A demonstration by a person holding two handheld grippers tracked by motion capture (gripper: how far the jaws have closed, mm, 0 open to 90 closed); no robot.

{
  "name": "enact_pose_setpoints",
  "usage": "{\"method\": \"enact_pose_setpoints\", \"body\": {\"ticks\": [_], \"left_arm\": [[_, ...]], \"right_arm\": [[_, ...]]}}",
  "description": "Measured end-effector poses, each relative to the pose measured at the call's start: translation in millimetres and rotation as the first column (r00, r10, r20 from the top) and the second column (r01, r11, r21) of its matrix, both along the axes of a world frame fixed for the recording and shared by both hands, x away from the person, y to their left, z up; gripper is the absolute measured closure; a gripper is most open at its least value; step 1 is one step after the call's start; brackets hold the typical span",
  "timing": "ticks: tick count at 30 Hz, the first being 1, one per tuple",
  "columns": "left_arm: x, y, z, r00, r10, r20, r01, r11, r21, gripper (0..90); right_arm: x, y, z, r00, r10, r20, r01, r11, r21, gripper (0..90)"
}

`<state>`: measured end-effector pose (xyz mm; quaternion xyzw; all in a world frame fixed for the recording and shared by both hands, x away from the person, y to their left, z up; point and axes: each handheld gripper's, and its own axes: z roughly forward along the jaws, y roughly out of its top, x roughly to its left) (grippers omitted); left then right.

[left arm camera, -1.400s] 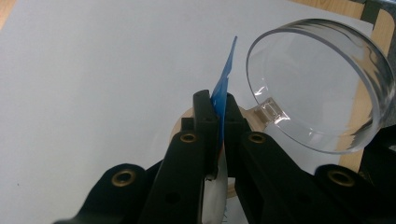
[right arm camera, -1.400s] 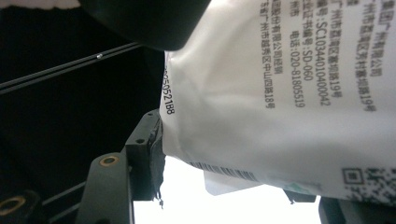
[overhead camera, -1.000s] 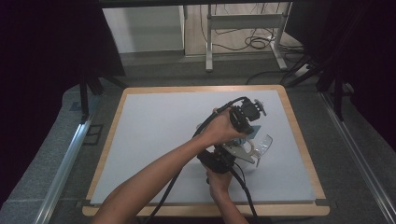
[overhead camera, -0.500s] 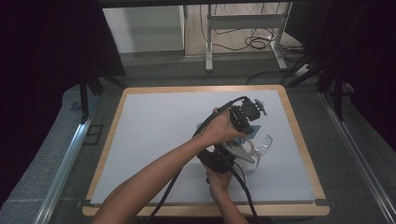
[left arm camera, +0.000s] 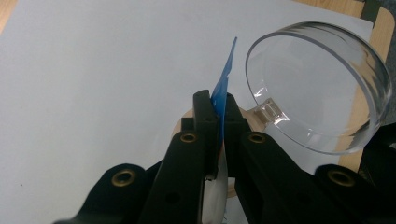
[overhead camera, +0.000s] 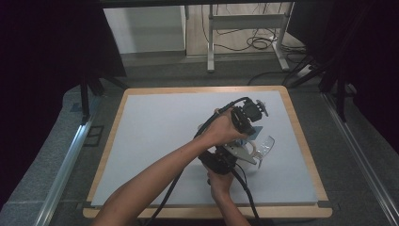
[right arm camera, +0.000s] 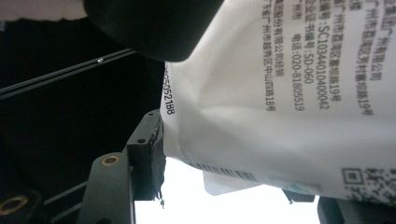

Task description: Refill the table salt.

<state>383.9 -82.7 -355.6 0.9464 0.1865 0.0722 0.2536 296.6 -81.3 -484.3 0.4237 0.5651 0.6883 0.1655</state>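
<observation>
Two hand-held grippers meet over the right half of a pale grey worktop (overhead camera: 155, 141) with a light wooden rim. The left gripper (overhead camera: 248, 123) reaches in from the lower left on a bare forearm and sits above and just behind the right gripper (overhead camera: 225, 160), which a hand holds from below near the front edge.

Between them is a white plastic pouch printed with black text, a barcode and a QR code (right arm camera: 299, 112). In the left gripper view, the black jaws are closed tight on a thin blue edge of the pouch (left arm camera: 219, 100), which stands upright between the pads. In the right gripper view, the right gripper's jaws sit on either side of the pouch's lower part, with the left pad pressed against its white side; the other jaw is mostly out of frame, so the grip on that side is hard to judge.

Just beside the pouch, on the right, is a clear round plastic dish with a low wall (left arm camera: 317, 88), tilted with its open face towards the left gripper's camera. It appears in the high view as a clear curved rim (overhead camera: 264, 147) near the worktop's right side.
</observation>
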Motion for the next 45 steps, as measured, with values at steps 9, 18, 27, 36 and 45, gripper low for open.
{"method": "enact_pose_setpoints", "body": {"ticks": [9, 18, 27, 36, 45], "left_arm": [[-0.3, -0.5, -0.1, 1.0, 0.0, 0.0, 0.0, 1.0, 0.001, 90.0], [-0.8, -1.9, 0.1, 1.0, -0.003, 0.001, 0.003, 1.0, 0.005, 90.0], [-0.3, -1.7, 0.2, 1.0, -0.002, 0.0, 0.002, 1.0, 0.003, 90.0], [0.4, -0.4, 0.2, 1.0, -0.001, -0.002, 0.001, 1.0, 0.0, 90.0], [0.7, -0.1, -0.6, 1.0, -0.005, -0.001, 0.005, 1.0, 0.0, 90.0]], "right_arm": [[-0.3, 0.0, 0.2, 1.0, -0.002, 0.002, 0.002, 1.0, -0.001, 43.2], [-0.6, -0.3, 0.3, 1.0, -0.007, 0.002, 0.007, 1.0, 0.005, 43.3], [-0.4, -0.4, 0.1, 1.0, -0.007, 0.005, 0.007, 1.0, 0.004, 43.5], [-0.4, -0.2, -0.5, 0.9999, -0.006, 0.009, 0.006, 1.0, 0.001, 43.5], [0.0, 0.0, -1.4, 0.9998, -0.008, 0.016, 0.008, 1.0, -0.004, 43.6]]}}
